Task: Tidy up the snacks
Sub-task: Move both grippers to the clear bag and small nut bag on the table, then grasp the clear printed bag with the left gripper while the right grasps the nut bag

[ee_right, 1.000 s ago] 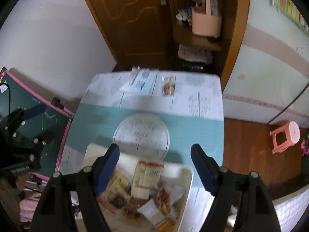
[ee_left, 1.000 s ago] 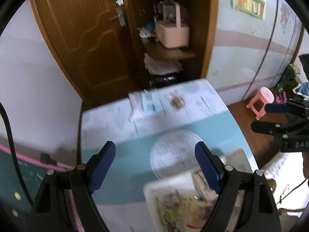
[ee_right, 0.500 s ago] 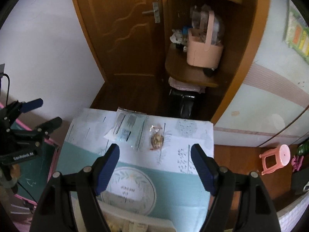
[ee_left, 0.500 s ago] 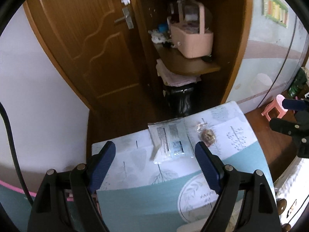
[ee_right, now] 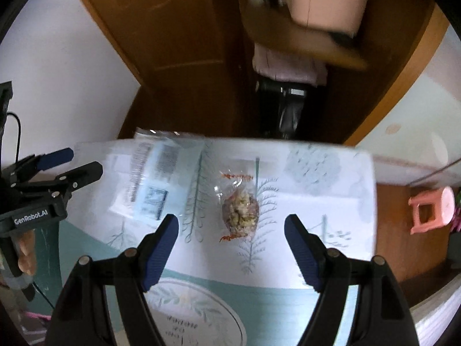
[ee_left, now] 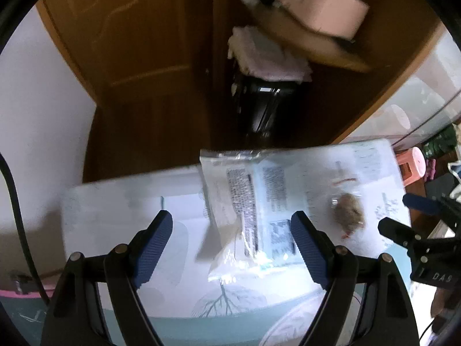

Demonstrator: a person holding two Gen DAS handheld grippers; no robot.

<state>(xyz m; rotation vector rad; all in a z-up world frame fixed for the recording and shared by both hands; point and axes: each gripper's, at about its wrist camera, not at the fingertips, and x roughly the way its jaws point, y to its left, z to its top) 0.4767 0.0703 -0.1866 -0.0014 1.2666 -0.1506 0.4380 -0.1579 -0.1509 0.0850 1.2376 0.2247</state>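
A flat clear packet with blue and white print (ee_left: 256, 207) lies near the table's far edge, also in the right wrist view (ee_right: 155, 181). A small clear-wrapped brown snack (ee_right: 239, 211) lies to its right, also in the left wrist view (ee_left: 348, 211). My left gripper (ee_left: 234, 242) is open and empty, hovering just short of the flat packet. My right gripper (ee_right: 232, 242) is open and empty, hovering just short of the wrapped snack, which lies between its finger lines.
The table (ee_right: 317, 201) has a white and teal leaf-print cloth. Beyond its far edge stand a wooden door (ee_left: 138, 43), a corner shelf with a pink basket (ee_right: 328, 0) and a black bin (ee_left: 259, 106). A pink stool (ee_right: 432, 210) stands on the floor at right.
Both grippers have moved forward and down toward the table's far end. The tray of snacks has dropped out of view. The packet and wrapped snack now lie close ahead of the fingers.
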